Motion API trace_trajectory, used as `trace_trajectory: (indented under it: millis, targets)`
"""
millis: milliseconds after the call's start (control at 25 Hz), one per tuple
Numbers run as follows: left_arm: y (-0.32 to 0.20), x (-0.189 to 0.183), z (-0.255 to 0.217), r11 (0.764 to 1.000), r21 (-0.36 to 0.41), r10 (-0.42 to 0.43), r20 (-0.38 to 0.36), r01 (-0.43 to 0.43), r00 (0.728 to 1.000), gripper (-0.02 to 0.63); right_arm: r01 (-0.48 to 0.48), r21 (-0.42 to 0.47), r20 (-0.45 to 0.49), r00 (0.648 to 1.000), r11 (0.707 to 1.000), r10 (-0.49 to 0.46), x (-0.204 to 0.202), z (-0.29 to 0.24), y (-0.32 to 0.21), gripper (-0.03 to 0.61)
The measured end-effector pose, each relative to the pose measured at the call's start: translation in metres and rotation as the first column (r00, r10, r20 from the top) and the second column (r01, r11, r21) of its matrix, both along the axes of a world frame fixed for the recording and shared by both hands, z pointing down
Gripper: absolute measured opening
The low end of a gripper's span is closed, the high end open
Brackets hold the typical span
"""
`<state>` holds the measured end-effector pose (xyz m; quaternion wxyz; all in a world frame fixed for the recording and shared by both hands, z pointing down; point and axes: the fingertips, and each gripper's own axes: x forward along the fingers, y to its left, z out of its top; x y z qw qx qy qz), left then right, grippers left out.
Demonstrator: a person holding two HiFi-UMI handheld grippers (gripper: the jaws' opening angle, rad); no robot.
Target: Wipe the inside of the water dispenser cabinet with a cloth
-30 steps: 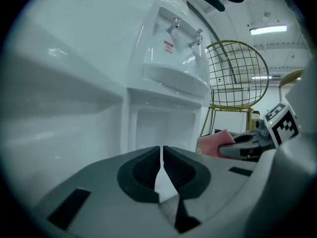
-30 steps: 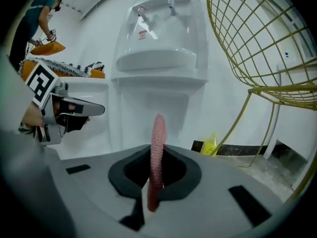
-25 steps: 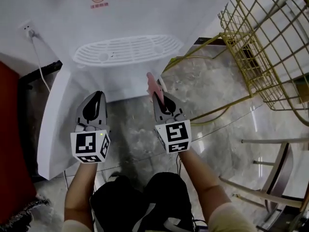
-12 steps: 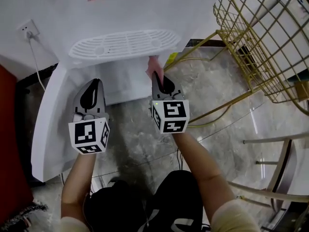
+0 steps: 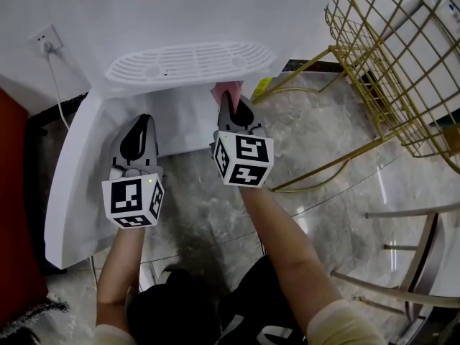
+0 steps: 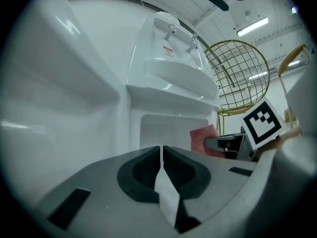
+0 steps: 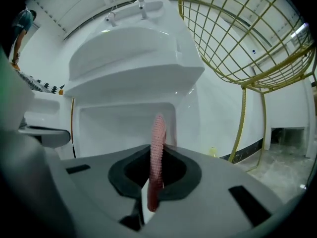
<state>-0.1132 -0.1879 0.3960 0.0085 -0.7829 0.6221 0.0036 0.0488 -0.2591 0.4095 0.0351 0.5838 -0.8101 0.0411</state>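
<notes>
The right gripper (image 5: 231, 103) has pushed forward to the cabinet (image 7: 109, 123) mouth, fingers clamped on the pink cloth (image 7: 157, 133) by its edge, the left gripper (image 5: 141, 129) closed on nothing; so thin a pinch could let wiping friction drag the cloth free.

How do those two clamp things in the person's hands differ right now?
The right gripper pinches a pink cloth; the left gripper is shut on nothing. The right gripper reaches nearer the cabinet opening; the left gripper sits further back. Both are grey and point at the water dispenser.
</notes>
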Motion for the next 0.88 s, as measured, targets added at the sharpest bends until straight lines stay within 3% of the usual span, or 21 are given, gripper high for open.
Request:
trace_trajectory:
  millis: [560,880]
  targets:
    - [0.012,-0.024,0.007,0.998,-0.024,-0.06,-0.058,0.058,0.997,0.031,-0.002,0.042,0.061,0.998,0.999,-0.001,-0.01,-0.018,-0.013,0.026]
    - [0.013,-0.029,0.01,0.998,-0.041,-0.057,-0.074,0.054,0.996,0.031,0.006,0.164,-0.036,0.999,0.986,-0.001,-0.018,-0.033,-0.015,0.026]
